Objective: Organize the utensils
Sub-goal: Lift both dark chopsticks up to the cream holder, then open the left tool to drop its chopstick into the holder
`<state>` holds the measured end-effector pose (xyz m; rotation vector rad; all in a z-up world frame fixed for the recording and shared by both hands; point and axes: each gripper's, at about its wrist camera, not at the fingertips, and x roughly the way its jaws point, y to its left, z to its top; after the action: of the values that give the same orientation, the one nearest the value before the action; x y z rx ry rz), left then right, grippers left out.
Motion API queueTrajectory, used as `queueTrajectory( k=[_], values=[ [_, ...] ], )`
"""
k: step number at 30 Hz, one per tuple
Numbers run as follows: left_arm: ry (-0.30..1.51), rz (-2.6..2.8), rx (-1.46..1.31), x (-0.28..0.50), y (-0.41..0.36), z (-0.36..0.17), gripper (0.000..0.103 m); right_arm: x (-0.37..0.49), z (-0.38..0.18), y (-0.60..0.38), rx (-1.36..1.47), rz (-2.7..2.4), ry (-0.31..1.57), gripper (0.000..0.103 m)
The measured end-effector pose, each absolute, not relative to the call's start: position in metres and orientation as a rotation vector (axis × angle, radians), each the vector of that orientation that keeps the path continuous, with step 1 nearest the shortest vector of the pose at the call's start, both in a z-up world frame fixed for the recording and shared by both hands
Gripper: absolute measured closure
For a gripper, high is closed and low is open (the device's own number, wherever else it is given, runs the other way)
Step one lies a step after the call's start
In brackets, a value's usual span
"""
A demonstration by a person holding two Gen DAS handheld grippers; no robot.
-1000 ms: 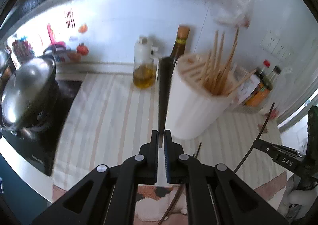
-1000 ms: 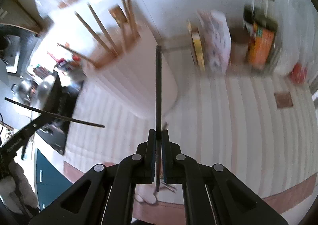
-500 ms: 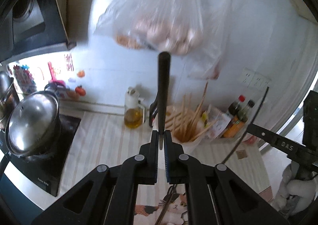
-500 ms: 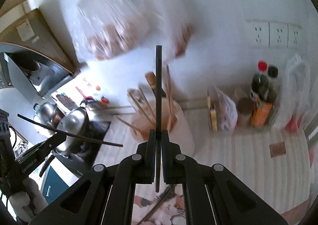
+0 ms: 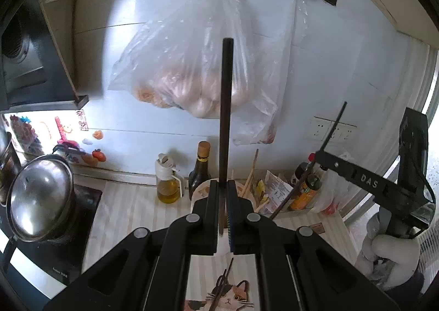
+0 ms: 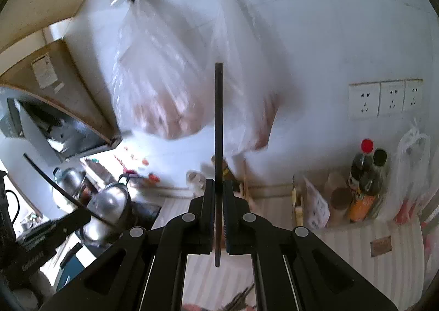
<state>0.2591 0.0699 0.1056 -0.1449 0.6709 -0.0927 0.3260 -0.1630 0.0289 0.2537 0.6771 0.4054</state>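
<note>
Much of the white holder [image 5: 203, 187] is hidden behind the left gripper [image 5: 222, 195]; only part of its rim and a few wooden chopsticks [image 5: 251, 173] standing in it are seen past the fingers. In the right wrist view the holder is almost wholly covered by the right gripper [image 6: 218, 195], and the hanging plastic bag [image 6: 164, 86] is blurred there. What lies in the bag [image 5: 192, 72] cannot be made out beyond pale round shapes. The picture mat [image 5: 230, 294] below the left gripper is cut off by the frame, with a few dark chopsticks lying on it.

The left gripper is closed on a dark chopstick [image 5: 226, 118], which stands up from the jaws in front of the bag. The right gripper is likewise clamped on a second dark chopstick [image 6: 218, 146], one end sticking up beyond the jaws and the other hanging below them.

Beyond the left gripper, an oil jar [image 5: 167, 182] and a dark bottle [image 5: 201, 171] are set against the wall, just left of the holder. To the far left a steel pot [image 5: 41, 201] is seen on a stove. To the right, sauce bottles [image 6: 365, 187] and packets are grouped under the wall sockets [image 6: 384, 99]. The striped counter [image 6: 356, 250] lies under both grippers.
</note>
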Motion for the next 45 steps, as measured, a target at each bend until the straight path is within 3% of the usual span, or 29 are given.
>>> queueTrajectory(
  k=[19,39,42,43,44,45],
  values=[
    [0.725,-0.100,-0.155,0.344,0.052,0.080,0.102,0.414,-0.018,-0.157,0.265,0.394,0.721,0.098],
    [0.847,-0.070,-0.171,0.359,0.062,0.038,0.099,0.428,-0.069,-0.129,0.173,0.441,0.842,0.097],
    [0.869,0.002,-0.136,0.353,0.063,0.039,0.091,0.429,-0.077,-0.124,0.162,0.445,0.917,0.093],
    [0.869,0.020,-0.127,0.352,0.065,0.039,0.070,0.427,-0.077,-0.125,0.161,0.448,0.914,0.078],
    [0.860,0.050,-0.114,0.348,0.069,0.040,0.033,0.424,-0.076,-0.126,0.163,0.448,0.908,0.053],
    [0.844,0.073,-0.109,0.345,0.073,0.042,0.015,0.420,-0.073,-0.127,0.168,0.448,0.899,0.040]
  ],
)
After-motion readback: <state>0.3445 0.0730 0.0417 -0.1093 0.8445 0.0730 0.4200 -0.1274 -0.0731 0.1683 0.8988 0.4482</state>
